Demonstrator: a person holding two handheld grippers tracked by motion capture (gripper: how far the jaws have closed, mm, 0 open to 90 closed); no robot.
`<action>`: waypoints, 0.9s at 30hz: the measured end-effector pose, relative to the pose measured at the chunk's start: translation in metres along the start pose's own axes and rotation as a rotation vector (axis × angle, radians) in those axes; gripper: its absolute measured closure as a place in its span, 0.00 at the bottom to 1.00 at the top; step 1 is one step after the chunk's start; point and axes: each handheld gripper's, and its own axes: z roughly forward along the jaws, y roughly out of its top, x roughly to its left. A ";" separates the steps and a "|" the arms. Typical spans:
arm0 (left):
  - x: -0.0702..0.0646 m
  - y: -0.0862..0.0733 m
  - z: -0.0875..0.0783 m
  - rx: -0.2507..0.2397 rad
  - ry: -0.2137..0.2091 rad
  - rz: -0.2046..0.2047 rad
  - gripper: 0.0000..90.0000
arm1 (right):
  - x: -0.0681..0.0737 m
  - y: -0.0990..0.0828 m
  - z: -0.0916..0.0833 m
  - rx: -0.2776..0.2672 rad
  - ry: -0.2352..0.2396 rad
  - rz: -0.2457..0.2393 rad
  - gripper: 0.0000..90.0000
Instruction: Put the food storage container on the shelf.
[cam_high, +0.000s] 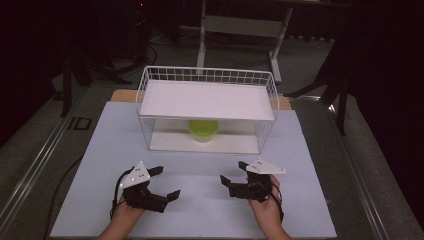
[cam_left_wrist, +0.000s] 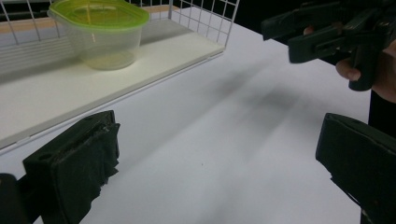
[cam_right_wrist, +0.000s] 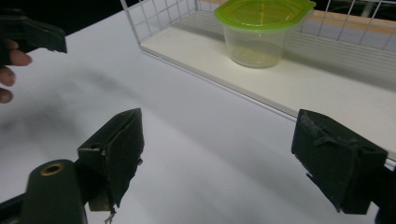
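Left gripper (cam_high: 162, 182) jaws apart, empty, right gripper (cam_high: 233, 172) jaws apart, empty, both low over white bench (cam_high: 200, 200), clear plastic tub with green lid (cam_high: 203, 130) on lower shelf of white wire rack (cam_high: 207, 97), well apart from both

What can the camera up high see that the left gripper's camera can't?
The high view takes in the wire rack's top shelf, the floor around the table, and the left gripper from above, jaws open. The left gripper view gives a close look at the clear container, its green lid on, and its own black pads. Both share the white table, the rack's bottom shelf, and the open right gripper.
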 end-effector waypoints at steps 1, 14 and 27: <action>0.000 0.000 -0.001 0.002 -0.002 0.002 0.00 | -0.001 -0.001 -0.002 0.003 -0.001 -0.003 0.19; 0.003 -0.007 -0.015 0.004 -0.059 0.007 0.00 | -0.009 -0.014 -0.027 0.005 -0.023 -0.023 0.18; 0.008 -0.012 -0.020 0.015 -0.071 0.004 0.00 | -0.017 -0.028 -0.045 0.032 -0.018 -0.034 0.18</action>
